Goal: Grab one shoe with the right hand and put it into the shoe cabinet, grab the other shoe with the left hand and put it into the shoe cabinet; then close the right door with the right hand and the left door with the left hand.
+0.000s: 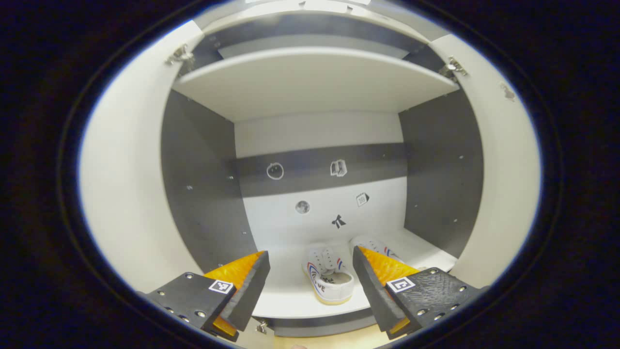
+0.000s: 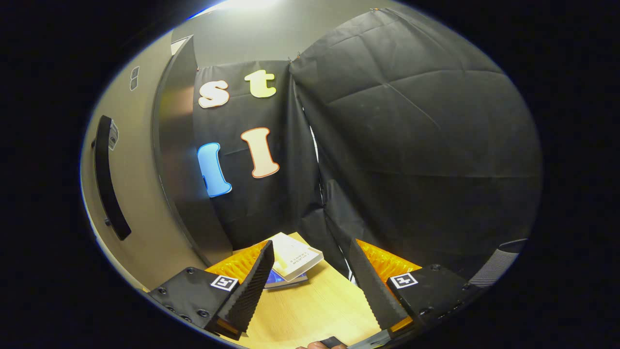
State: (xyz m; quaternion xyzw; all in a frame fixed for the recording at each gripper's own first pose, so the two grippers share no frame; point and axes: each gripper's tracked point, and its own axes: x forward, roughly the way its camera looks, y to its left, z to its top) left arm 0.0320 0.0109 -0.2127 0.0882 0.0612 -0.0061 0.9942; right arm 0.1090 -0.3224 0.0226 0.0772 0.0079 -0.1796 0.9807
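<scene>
I am looking along my left gripper (image 1: 310, 271) into the shoe cabinet (image 1: 319, 131), whose two doors are standing open at either side, the left door (image 1: 126, 194) and the right door (image 1: 508, 184). Its fingers are spread wide and gripping nothing. Two white shoes are sitting on the bottom shelf (image 1: 286, 291): the nearer shoe (image 1: 329, 281) is lying between the fingers in the frame, the other shoe (image 1: 378, 247) is resting just behind it, partly hidden by my finger. My right gripper (image 2: 310, 271) is pointing elsewhere, its fingers also spread wide and empty, hanging over a wooden tabletop (image 2: 315, 310) where books (image 2: 290, 259) are lying, with a door's outer face and its dark handle (image 2: 109, 179) showing at the left
</scene>
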